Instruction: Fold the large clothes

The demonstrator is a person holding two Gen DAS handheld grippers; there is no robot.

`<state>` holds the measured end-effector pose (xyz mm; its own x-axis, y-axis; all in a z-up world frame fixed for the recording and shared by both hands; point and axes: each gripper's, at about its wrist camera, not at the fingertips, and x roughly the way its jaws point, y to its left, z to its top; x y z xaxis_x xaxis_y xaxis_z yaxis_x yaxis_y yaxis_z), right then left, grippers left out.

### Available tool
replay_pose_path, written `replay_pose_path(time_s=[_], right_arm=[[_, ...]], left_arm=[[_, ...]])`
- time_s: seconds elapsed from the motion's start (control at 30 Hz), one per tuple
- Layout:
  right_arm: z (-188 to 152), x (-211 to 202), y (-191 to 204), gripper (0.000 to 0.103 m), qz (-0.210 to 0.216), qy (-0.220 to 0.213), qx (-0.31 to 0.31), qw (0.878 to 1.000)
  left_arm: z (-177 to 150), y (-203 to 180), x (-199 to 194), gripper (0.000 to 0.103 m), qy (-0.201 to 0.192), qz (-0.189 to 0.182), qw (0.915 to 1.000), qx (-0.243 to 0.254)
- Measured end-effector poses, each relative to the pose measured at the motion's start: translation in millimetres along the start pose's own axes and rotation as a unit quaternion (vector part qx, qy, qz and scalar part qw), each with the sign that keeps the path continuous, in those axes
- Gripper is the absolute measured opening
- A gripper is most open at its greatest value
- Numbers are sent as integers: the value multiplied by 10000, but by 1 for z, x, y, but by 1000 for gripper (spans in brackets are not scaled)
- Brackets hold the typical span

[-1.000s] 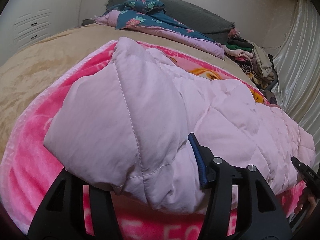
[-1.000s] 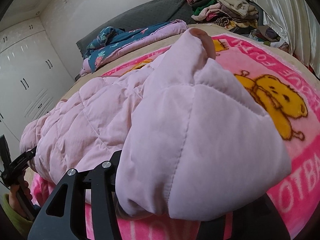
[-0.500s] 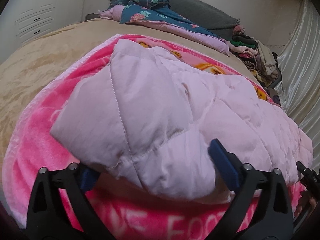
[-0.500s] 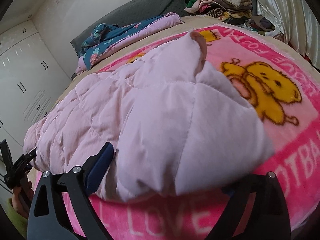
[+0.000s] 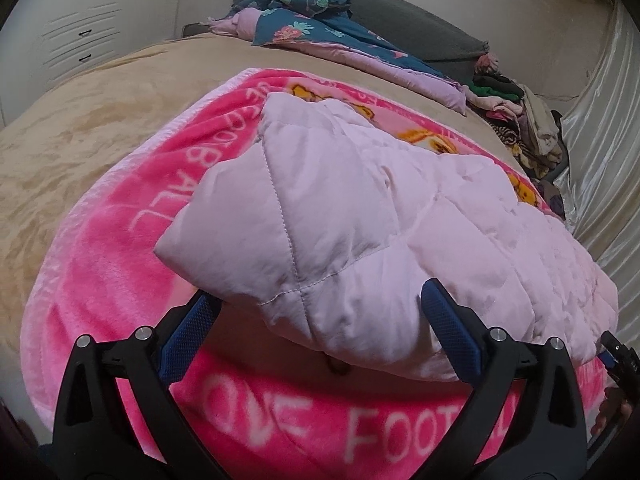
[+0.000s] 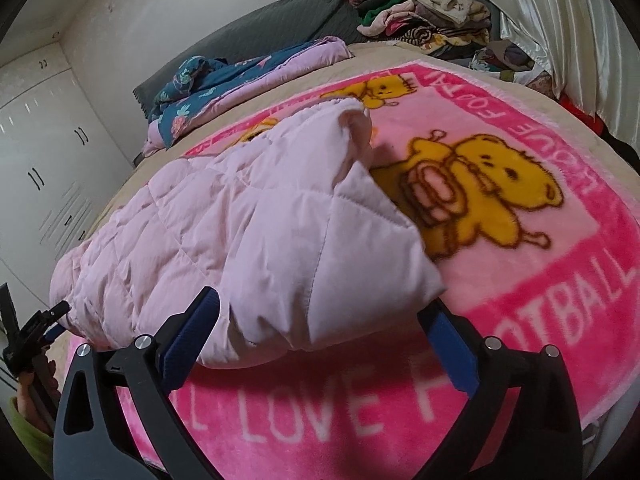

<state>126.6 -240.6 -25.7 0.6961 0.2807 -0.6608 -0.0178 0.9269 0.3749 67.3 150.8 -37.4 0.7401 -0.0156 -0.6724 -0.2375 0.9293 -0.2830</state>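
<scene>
Pale pink quilted puffer jacket (image 5: 360, 216) lies folded in long band across bright pink fleece blanket with yellow bears (image 6: 520, 240), on tan-covered bed (image 5: 80, 140). Left gripper (image 5: 320, 332) at one jacket end, fingers (image 5: 448, 328) spread wide, just opened, jacket corner between them, not pinched. Right gripper (image 6: 324, 332) at other end, fingers (image 6: 188, 336) likewise wide, just opened, released. Blue floral quilt (image 5: 320, 28) and heap of folded clothes (image 6: 432, 12) near headboard.

Pale pink quilted jacket (image 5: 360, 216) folded, lying on pink blanket (image 5: 120, 280).
</scene>
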Motion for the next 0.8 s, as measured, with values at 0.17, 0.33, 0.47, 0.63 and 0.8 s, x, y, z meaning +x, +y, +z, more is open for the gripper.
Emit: replay_pose_path(time_s=[0.17,0.33,0.47,0.63,0.8], right_arm=[[1,11,3,99,-37,67,26,10000],[2,40,-11,99,-28,314,360,9989],[3,51,-17,98,151,341,613,9974],[10,27,3,49,396,-80,90,9991],[16,-4,24,42,435,-326,-354,9979]], left_arm=[[3,4,11,93,107,-92,9996,-257],[0,10,39,94,327,-380,9960,-741],[7,10,51,93,282,-566,9933,-968],[10,1,36,42,-40,-592,9958,-702],[2,-12,2,35,-234,-529,9982,-174]])
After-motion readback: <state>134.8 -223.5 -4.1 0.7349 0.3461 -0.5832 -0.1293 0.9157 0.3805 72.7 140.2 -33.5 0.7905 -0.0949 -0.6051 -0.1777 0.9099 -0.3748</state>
